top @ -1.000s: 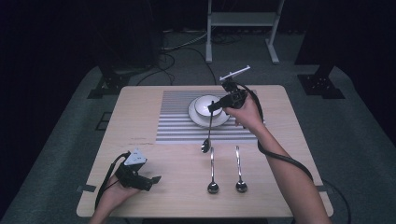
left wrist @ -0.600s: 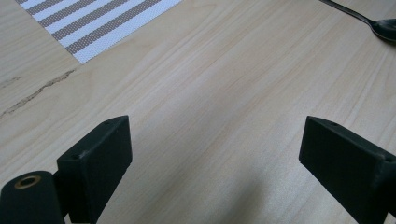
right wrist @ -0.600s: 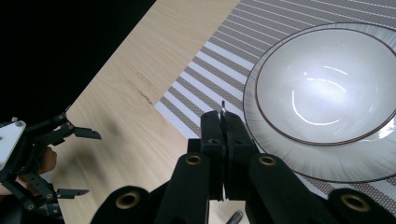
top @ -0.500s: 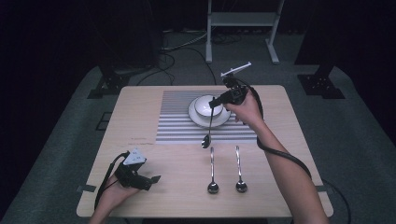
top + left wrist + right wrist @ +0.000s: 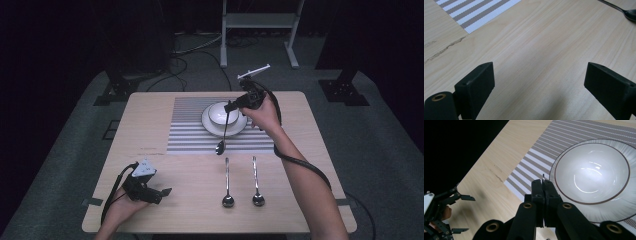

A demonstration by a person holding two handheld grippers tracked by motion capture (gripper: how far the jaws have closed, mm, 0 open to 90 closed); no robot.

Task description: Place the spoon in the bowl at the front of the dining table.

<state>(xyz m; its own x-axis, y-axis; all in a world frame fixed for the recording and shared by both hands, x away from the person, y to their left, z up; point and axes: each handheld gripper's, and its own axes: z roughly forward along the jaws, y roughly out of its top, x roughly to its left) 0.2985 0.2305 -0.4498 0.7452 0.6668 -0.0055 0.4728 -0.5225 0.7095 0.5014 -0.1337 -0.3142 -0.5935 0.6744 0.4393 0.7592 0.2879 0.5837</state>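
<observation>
High view: a spoon (image 5: 223,131) hangs from the right tool (image 5: 234,105), gripped near the top of its handle, with its bowl end dangling low over the front edge of the striped placemat (image 5: 190,131). The right tool is held above the near rim of the white bowl (image 5: 223,113), which sits on a white plate (image 5: 211,125) on the placemat. In the right gripper view the jaws are pressed together on the thin tip of the spoon handle (image 5: 543,178), which pokes up between them, and the bowl lies just beyond. Two more spoons (image 5: 227,183) (image 5: 256,181) lie side by side on the bare wood in front of the placemat, handles pointing away from the person. Well apart, near the front left corner of the tabletop (image 5: 310,150), the left tool (image 5: 163,193) rests in the person's hand (image 5: 120,205). In the left gripper view its jaws stand spread wide with nothing between them but wood.
</observation>
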